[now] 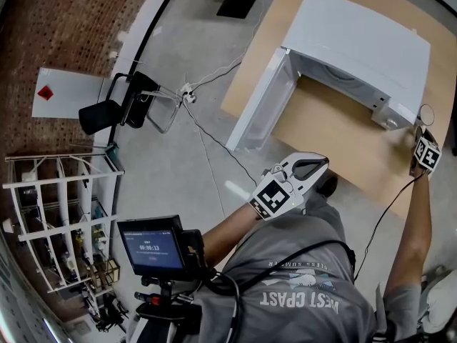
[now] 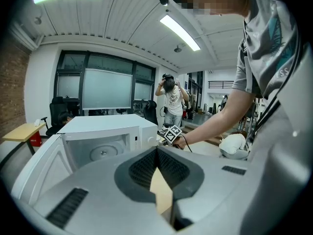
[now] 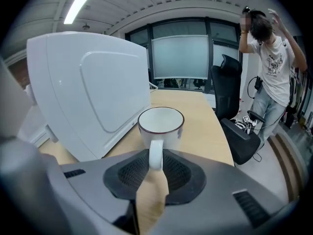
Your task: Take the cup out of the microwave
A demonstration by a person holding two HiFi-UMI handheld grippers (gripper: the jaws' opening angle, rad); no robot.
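Note:
A white cup (image 3: pixel 161 124) with a dark rim stands upright outside the microwave (image 3: pixel 88 92), to the right of its side wall, over the wooden table (image 3: pixel 205 116). My right gripper (image 3: pixel 155 153) is shut on the cup's handle. Whether the cup rests on the table I cannot tell. In the head view the cup (image 1: pixel 426 114) and right gripper (image 1: pixel 424 128) are at the microwave's (image 1: pixel 364 41) front right corner. The microwave door (image 1: pixel 260 109) hangs open and the cavity (image 2: pixel 100 151) holds only its turntable. My left gripper (image 1: pixel 323 164) (image 2: pixel 156 150) is shut on nothing, in front of the table edge.
On the floor to the left are a white wire rack (image 1: pixel 64 220), a black office chair (image 1: pixel 114 109) and loose cables (image 1: pixel 207 141). A screen on a stand (image 1: pixel 153 245) is near my body. Beyond the table end are a black chair (image 3: pixel 234 116) and a standing person (image 3: pixel 271 77).

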